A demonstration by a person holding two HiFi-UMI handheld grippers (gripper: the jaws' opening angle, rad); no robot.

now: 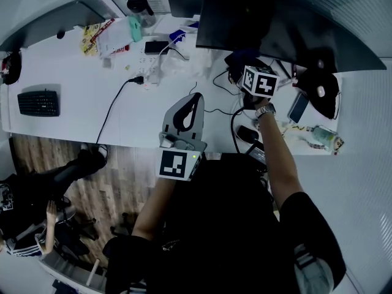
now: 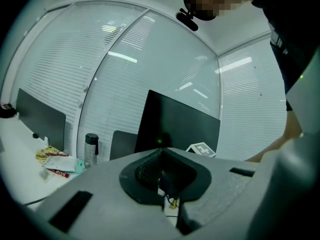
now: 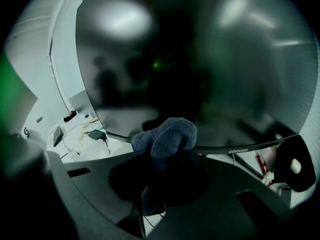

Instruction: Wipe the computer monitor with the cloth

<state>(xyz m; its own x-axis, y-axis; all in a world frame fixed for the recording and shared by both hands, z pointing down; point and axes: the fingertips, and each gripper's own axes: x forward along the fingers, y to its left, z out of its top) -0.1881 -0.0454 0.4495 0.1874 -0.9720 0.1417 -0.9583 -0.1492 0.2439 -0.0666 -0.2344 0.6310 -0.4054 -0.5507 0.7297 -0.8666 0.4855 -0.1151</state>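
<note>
The black computer monitor (image 1: 257, 17) stands at the back of the white desk (image 1: 92, 103), its screen dark. My right gripper (image 1: 244, 66) is shut on a bunched dark blue-grey cloth (image 3: 167, 136), which sits at the screen's lower edge; whether it touches the monitor (image 3: 200, 59) I cannot tell. My left gripper (image 1: 193, 98) hovers over the desk's front middle, well short of the screen, shut with nothing in it. In the left gripper view the monitor (image 2: 175, 124) is straight ahead, and the right gripper's marker cube (image 2: 202, 149) shows below it.
On the desk: a keyboard (image 1: 38, 103) far left, a bottle (image 1: 141, 8), snack packets (image 1: 101, 38), a power strip (image 1: 150, 69) with trailing cables, a phone (image 1: 298, 108) and a black pouch (image 1: 321, 90). A second monitor (image 1: 49, 20) stands back left. A seated person (image 1: 37, 219) is at lower left.
</note>
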